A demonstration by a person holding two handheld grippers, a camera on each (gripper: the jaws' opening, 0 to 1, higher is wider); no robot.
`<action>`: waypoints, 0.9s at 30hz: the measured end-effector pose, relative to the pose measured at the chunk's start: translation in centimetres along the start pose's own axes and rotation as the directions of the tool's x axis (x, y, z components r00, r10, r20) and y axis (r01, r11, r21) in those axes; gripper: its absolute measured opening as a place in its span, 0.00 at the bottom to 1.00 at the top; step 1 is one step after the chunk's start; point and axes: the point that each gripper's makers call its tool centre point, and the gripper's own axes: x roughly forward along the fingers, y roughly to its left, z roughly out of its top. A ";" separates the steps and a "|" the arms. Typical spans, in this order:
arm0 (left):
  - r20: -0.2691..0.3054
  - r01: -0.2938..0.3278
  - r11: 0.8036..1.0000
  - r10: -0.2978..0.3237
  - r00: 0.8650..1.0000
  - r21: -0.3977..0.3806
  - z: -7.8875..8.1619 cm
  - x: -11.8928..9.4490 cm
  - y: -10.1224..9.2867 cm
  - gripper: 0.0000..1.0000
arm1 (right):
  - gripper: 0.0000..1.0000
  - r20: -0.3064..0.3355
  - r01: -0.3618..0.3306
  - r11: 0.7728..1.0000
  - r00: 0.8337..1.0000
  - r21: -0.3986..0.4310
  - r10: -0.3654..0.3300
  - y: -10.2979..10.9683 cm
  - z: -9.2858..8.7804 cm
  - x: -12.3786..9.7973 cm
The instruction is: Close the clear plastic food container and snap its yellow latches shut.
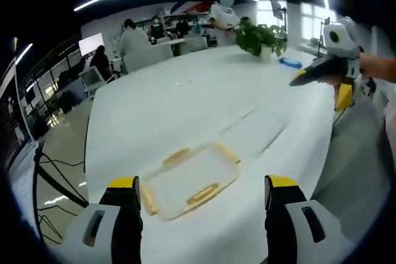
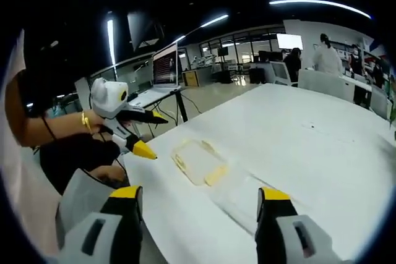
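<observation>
Left gripper view: left gripper (image 1: 202,191) jaws spread apart, empty. Clear container (image 1: 189,179) with yellow latches (image 1: 203,195) lies on the white table (image 1: 185,97), just ahead between the jaws. Potted plant (image 1: 261,37) far beyond the container.

Right gripper view: right gripper (image 2: 199,201) jaws wide, empty; container (image 2: 199,161) ahead; laptop (image 2: 162,69) beyond it.

Left gripper (image 1: 203,190): jaws spread wide, nothing between them, held up in the air. Right gripper (image 2: 199,202): same, jaws wide apart, empty. Bare forearm (image 2: 43,122) extended behind the left gripper, wrist about level.
</observation>
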 end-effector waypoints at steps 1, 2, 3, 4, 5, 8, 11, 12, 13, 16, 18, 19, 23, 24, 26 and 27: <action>0.000 0.001 1.000 -0.001 1.000 0.003 0.1 0.0 0.2 0.81 | 0.75 -0.001 -0.003 1.000 1.000 -0.002 0.003 -0.1 0.1 0.1; -0.007 0.001 1.000 -0.001 1.000 0.014 0.1 0.1 0.4 0.81 | 0.75 -0.001 -0.004 1.000 1.000 -0.002 0.004 -0.2 0.1 0.2; -0.011 0.001 1.000 -0.001 1.000 0.022 0.1 0.1 0.6 0.81 | 0.75 -0.001 -0.005 1.000 1.000 -0.004 0.005 -0.3 0.2 0.2; -0.018 0.002 0.999 -0.002 1.000 0.033 0.1 0.2 0.9 0.81 | 0.75 -0.005 -0.008 1.000 1.000 -0.007 0.008 -0.4 0.2 0.4; -0.024 0.003 0.999 -0.002 1.000 0.040 0.0 0.3 1.0 0.81 | 0.75 -0.008 -0.010 1.000 1.000 -0.011 0.010 -0.4 0.3 0.5; -0.062 0.011 0.997 -0.006 0.998 0.077 -0.5 0.5 1.5 0.81 | 0.75 -0.026 -0.022 0.999 0.999 -0.025 0.021 -0.5 0.2 1.0; -0.094 0.021 0.994 -0.011 0.996 0.108 -1.0 1.0 1.7 0.81 | 0.75 -0.066 -0.020 0.998 0.998 -0.059 0.016 -0.8 -0.2 1.6; -0.101 0.024 0.993 -0.013 0.995 0.112 -1.1 1.1 1.7 0.81 | 0.75 -0.070 -0.024 0.998 0.997 -0.063 0.020 -0.8 -0.2 1.7; -0.106 0.029 0.993 -0.016 0.994 0.113 -1.2 1.2 1.8 0.81 | 0.75 -0.072 -0.031 0.997 0.997 -0.064 0.027 -0.7 -0.1 1.9; -0.120 0.045 0.992 -0.031 0.992 0.117 -1.5 1.6 1.9 0.81 | 0.75 -0.082 -0.049 0.997 0.996 -0.066 0.043 -0.6 0.1 2.3; -0.134 0.055 0.991 -0.038 0.990 0.125 -1.8 1.8 2.2 0.81 | 0.75 -0.091 -0.055 0.996 0.995 -0.075 0.048 -0.7 0.2 2.6; -0.142 0.060 0.990 -0.041 0.989 0.128 -2.0 1.9 2.2 0.81 | 0.75 -0.094 -0.057 0.995 0.994 -0.082 0.049 -0.8 0.3 2.8; -0.150 0.096 0.991 -0.081 0.985 0.094 -2.4 2.5 2.5 0.81 | 0.75 -0.124 -0.073 0.990 0.991 -0.117 0.058 -1.2 0.3 3.7; -0.154 0.097 0.991 -0.082 0.985 0.092 -2.5 2.6 2.6 0.80 | 0.75 -0.132 -0.079 0.988 0.989 -0.130 0.062 -1.3 0.4 4.1; -0.167 0.103 0.990 -0.086 0.982 0.096 -2.9 2.8 2.9 0.80 | 0.75 -0.148 -0.093 0.984 0.986 -0.150 0.071 -1.3 0.4 4.6; -0.175 0.106 0.989 -0.087 0.981 0.101 -3.1 2.9 3.1 0.79 | 0.75 -0.154 -0.100 0.982 0.985 -0.161 0.075 -1.2 0.4 4.8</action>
